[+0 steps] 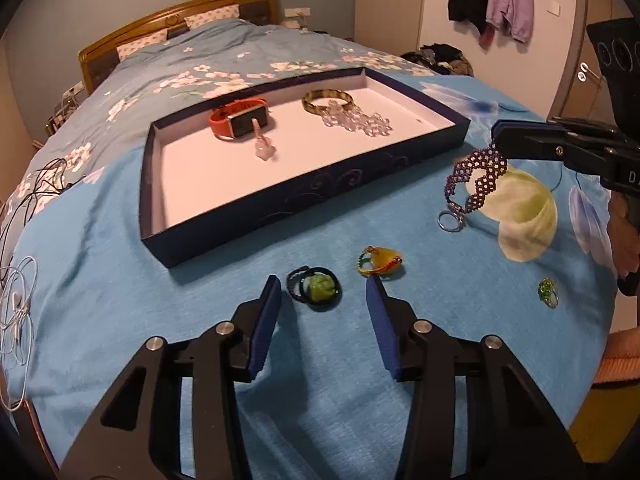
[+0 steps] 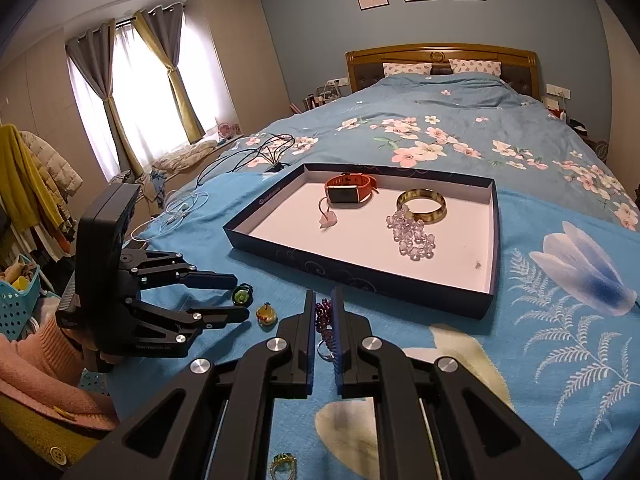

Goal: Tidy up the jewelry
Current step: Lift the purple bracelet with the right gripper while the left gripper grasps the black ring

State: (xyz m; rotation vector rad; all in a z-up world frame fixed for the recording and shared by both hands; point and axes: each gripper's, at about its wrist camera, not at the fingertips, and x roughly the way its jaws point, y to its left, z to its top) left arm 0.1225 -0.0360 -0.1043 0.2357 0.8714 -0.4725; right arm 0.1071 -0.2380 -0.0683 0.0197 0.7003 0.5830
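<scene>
**Purple bracelet pinched above the bedspread, green-stone ring between open fingers**

At the left, white earphone cables (image 1: 18,308) lay on the blue bedspread (image 1: 120,300). The dark blue tray (image 1: 280,208) held an orange watch (image 1: 240,118), a pink pendant (image 1: 264,150), an amber bangle (image 1: 327,100) and clear crystal beads (image 1: 358,122). In front of it, the left gripper (image 1: 324,294) stood partly open, its fingers either side of a green-stone ring (image 1: 318,289) without touching it. Just right of that lay a yellow beaded ring (image 1: 380,262). Farther right, the right gripper (image 2: 321,320) was clamped narrow on a purple beaded bracelet (image 1: 476,178), which hung from its tips with the clasp near the cloth. A small green ring (image 1: 548,292) lay apart at the right.
</scene>
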